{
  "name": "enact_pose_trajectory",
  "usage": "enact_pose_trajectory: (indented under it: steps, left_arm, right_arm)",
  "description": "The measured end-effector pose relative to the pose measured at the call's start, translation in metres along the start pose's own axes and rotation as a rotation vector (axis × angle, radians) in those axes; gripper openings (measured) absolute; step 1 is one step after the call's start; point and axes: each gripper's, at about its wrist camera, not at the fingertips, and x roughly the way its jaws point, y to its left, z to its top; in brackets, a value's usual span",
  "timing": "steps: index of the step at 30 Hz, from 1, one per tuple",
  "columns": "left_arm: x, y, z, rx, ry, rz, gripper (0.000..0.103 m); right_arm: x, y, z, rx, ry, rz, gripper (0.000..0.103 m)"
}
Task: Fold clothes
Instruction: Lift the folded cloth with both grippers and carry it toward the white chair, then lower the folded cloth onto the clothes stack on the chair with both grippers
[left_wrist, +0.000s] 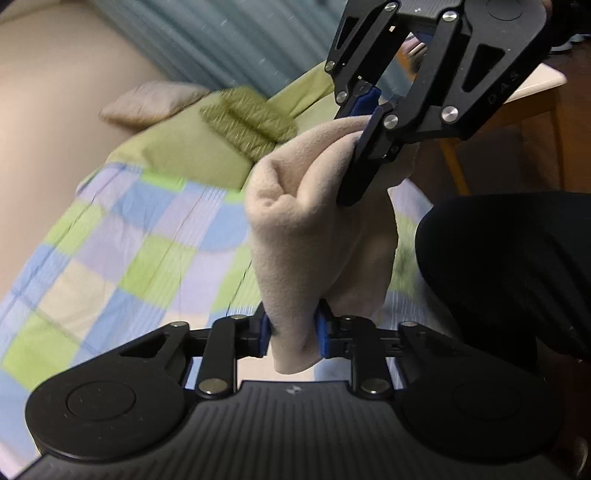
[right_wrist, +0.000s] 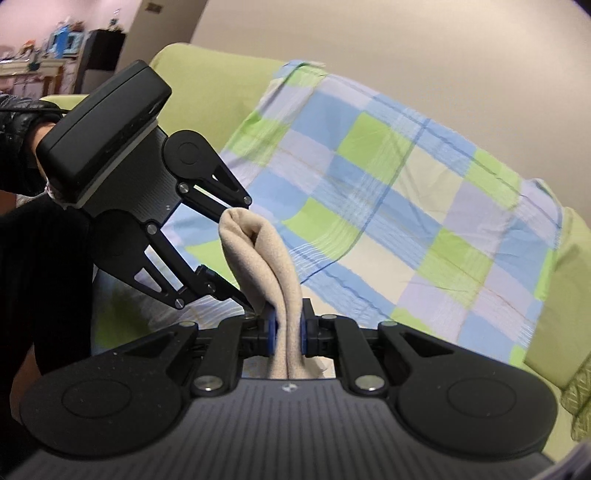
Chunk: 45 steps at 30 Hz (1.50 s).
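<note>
A beige fleece cloth (left_wrist: 314, 229) is bunched and held in the air between both grippers, above a checked sheet. My left gripper (left_wrist: 292, 332) is shut on its lower end between blue pads. My right gripper (left_wrist: 364, 122) is shut on its upper end, close ahead of the left one. In the right wrist view the right gripper (right_wrist: 287, 332) clamps the doubled cloth (right_wrist: 258, 254), and the left gripper (right_wrist: 240, 258) grips the cloth's other end just to the left.
A checked blue, green and lilac sheet (right_wrist: 388, 206) covers a green sofa (right_wrist: 207, 85). An olive knitted cushion (left_wrist: 247, 118) and a beige cushion (left_wrist: 155, 99) lie behind. A wooden table (left_wrist: 535, 92) stands at right. The person's dark clothing (left_wrist: 517, 266) is close.
</note>
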Motion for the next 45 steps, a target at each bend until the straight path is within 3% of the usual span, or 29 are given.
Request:
enact_pose_trajectory:
  steps: [5,14,15,19,25,34,40,45]
  left_arm:
    - [0.004,0.001,0.021,0.099,-0.135,-0.116,0.016]
    - [0.049,-0.03,0.09,0.342,-0.374,-0.325,0.016]
    - [0.054,-0.034,0.098,0.361,-0.394,-0.343,0.016]
    - [0.078,-0.054,0.139,0.428,-0.475,-0.427,0.016]
    - [0.11,-0.077,0.207,0.479,-0.55,-0.519,0.016]
    - [0.144,-0.108,0.344,0.573,-0.639,-0.531,0.016]
    - [0.2,-0.118,0.425,0.611,-0.742,-0.548,0.016]
    - [0.263,-0.119,0.488,0.576,-0.797,-0.552,0.016]
  right_arm:
    - [-0.029,0.01,0.004,-0.098,0.043,-0.145,0.009]
    - [-0.07,0.06,-0.018,-0.407,0.309,-0.452,0.008]
    - [-0.078,0.059,-0.024,-0.385,0.352,-0.475,0.008]
    - [-0.107,0.038,-0.034,-0.212,0.395,-0.531,0.009]
    - [-0.153,0.009,-0.055,-0.07,0.44,-0.638,0.009]
    - [-0.237,-0.047,-0.087,0.037,0.429,-0.812,0.009]
    - [-0.281,-0.104,-0.108,0.119,0.441,-0.909,0.009]
    - [-0.295,-0.174,-0.131,0.135,0.502,-0.981,0.009]
